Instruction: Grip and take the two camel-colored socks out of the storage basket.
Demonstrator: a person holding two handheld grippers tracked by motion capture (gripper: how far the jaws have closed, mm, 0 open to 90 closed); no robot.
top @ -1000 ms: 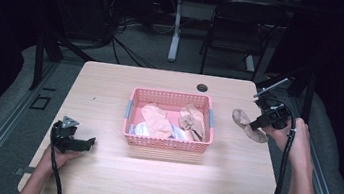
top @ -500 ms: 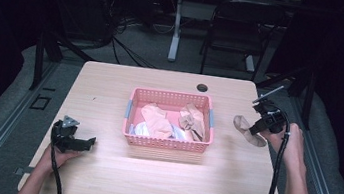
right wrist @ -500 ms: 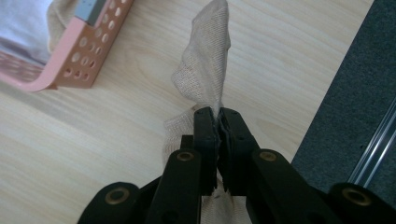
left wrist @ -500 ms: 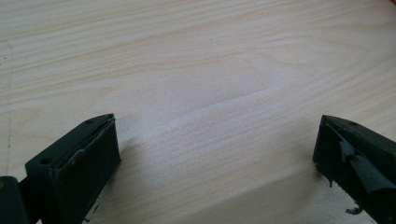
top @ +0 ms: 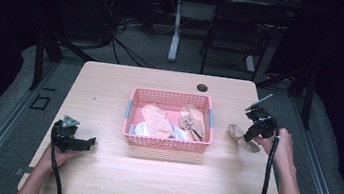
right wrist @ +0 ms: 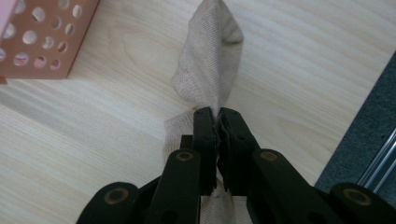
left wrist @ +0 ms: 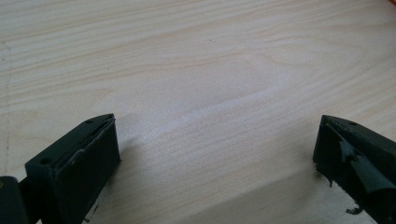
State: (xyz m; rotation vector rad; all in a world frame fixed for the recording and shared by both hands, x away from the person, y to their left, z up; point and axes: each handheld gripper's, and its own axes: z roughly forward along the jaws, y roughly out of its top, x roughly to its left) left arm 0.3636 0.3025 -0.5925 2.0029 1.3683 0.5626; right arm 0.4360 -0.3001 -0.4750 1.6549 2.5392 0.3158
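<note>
A beige cloth (top: 238,135) hangs down to the table right of the pink basket (top: 172,97), pinched in my right gripper (top: 248,134). The right gripper view has its jaws shut on the cloth (right wrist: 208,65), whose fold rises ahead of my right gripper (right wrist: 216,112) and touches the wood. The basket holds several crumpled cloths in peach, beige and white (top: 157,120). My left gripper (top: 87,142) rests low at the table's front left, jaws wide apart. In the left gripper view my left gripper (left wrist: 217,140) has only bare wood between its pads.
A small black hole (top: 202,87) sits in the tabletop behind the basket. The basket's corner (right wrist: 42,37) lies close to the left of the held cloth. The table's right edge and grey floor (right wrist: 369,140) are near the right hand. A chair (top: 234,29) stands beyond the table.
My right gripper has come down with the cloth, which now reaches the tabletop beside the basket. My left gripper has stayed where it was.
</note>
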